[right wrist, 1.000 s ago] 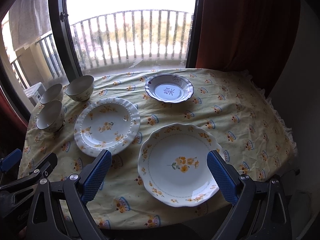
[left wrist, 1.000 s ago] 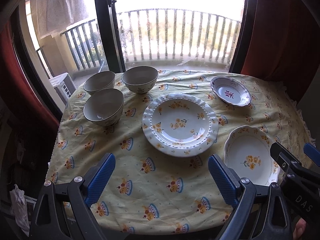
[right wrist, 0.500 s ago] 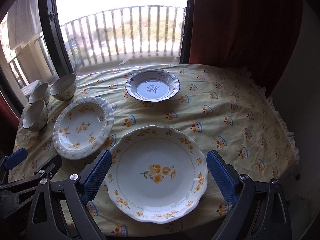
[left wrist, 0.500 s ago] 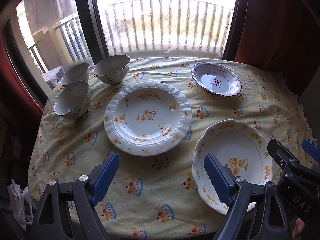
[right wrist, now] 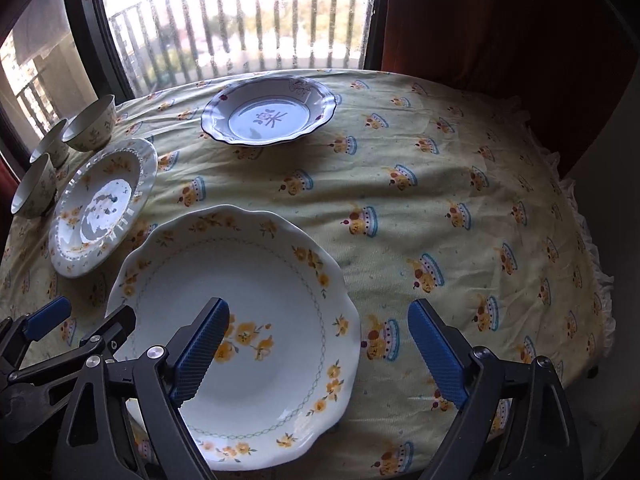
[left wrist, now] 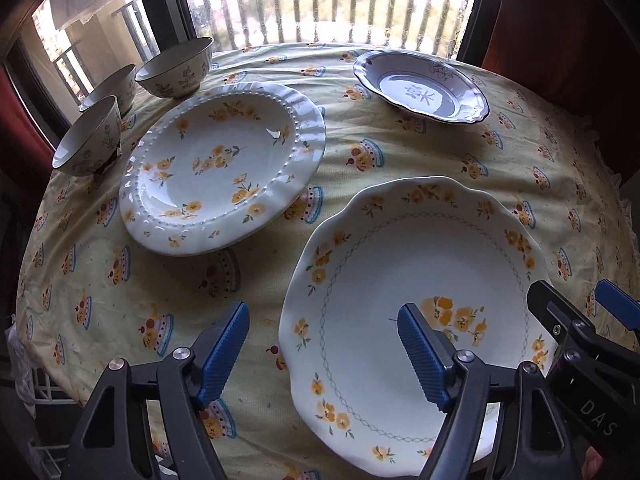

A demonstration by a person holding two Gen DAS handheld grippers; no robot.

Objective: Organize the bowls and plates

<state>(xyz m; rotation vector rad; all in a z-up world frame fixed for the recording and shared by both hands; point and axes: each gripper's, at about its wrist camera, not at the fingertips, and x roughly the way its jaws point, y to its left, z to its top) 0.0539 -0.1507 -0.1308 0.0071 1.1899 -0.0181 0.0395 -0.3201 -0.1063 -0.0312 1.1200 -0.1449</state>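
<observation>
A large white plate with yellow flowers [left wrist: 420,280] [right wrist: 256,280] lies at the table's near edge. My left gripper [left wrist: 324,348] is open, straddling the plate's left rim. My right gripper [right wrist: 320,344] is open, straddling its right rim. A beaded-rim floral plate [left wrist: 224,164] [right wrist: 100,204] lies to the left. A blue-rimmed plate [left wrist: 420,92] [right wrist: 268,116] lies at the back. Three floral bowls [left wrist: 176,68] [right wrist: 90,128] stand at the back left.
A round table with a yellow patterned cloth [left wrist: 400,152] [right wrist: 440,184] stands before a window with a balcony railing [left wrist: 328,4]. Red curtains [right wrist: 500,20] hang at the right. The cloth's frilled edge [right wrist: 596,272] drops off on the right.
Both grippers moved forward and lower toward the large flowered plate, which now fills the near view. Both stay open. No dish has moved.
</observation>
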